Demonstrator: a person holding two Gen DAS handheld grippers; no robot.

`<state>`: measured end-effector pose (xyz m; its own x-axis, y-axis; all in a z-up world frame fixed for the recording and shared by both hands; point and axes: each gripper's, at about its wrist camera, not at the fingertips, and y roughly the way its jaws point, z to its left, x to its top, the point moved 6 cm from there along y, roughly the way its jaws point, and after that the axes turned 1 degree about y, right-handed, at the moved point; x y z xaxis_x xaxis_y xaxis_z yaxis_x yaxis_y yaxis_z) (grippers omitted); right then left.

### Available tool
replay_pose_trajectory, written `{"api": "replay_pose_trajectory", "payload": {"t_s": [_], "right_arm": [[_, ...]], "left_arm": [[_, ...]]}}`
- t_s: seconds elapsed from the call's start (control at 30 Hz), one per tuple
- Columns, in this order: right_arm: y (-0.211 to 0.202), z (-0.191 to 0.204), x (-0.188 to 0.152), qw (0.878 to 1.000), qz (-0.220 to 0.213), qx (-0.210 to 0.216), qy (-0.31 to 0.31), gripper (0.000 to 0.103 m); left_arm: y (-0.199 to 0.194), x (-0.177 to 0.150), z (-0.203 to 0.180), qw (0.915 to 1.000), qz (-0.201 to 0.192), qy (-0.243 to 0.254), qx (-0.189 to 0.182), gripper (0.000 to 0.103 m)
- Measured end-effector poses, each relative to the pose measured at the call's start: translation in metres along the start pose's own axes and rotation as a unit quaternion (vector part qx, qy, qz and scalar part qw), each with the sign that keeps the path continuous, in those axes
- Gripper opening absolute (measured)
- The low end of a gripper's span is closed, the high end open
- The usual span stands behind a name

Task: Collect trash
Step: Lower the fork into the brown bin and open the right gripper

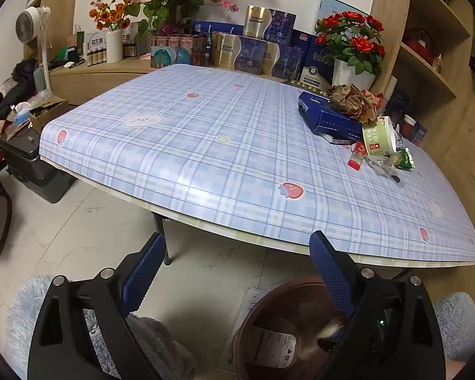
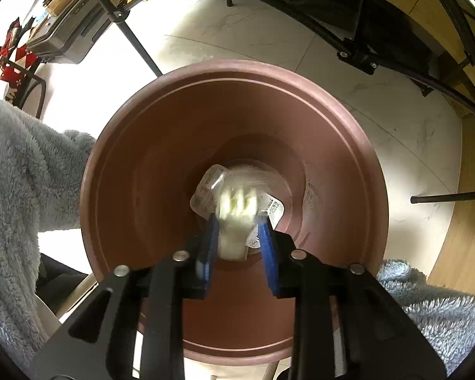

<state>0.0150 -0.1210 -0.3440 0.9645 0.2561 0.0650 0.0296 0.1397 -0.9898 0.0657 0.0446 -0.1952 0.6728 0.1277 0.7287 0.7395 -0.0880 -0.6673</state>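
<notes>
Trash pile [image 1: 364,123] on table [image 1: 205,158] in left view only, left jaws empty, apart, right jaws around blurred white trash [image 2: 236,218] over brown bin [image 2: 142,164].

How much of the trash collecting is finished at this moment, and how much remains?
Done: one flat labelled wrapper already lies at the bottom of the brown bin. In hand: the right gripper is inside the bin with a blurred whitish piece between its fingers. The left gripper is open and empty. Left: the pile on the table, including the blue box, crumpled brown paper and paper cup.
</notes>
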Motion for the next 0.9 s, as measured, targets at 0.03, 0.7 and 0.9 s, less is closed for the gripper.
{"api": "replay_pose_trajectory", "payload": {"t_s": [0.03,0.7,0.9], "right_arm": [[-0.001,0.001,0.0,1.0,-0.002,0.0,-0.002,0.036],[-0.091,0.025,0.019,0.982,-0.182,0.006,-0.048,0.097],[-0.144,0.022,0.023,0.957,-0.286,-0.011,-0.044,0.097]], "left_arm": [[0.0,0.0,-0.002,1.0,-0.001,0.002,0.0,0.09],[-0.005,0.001,-0.001,0.9998,-0.014,0.004,0.012,0.09],[-0.01,0.004,0.004,0.9996,-0.023,-0.008,0.01,0.09]]}}
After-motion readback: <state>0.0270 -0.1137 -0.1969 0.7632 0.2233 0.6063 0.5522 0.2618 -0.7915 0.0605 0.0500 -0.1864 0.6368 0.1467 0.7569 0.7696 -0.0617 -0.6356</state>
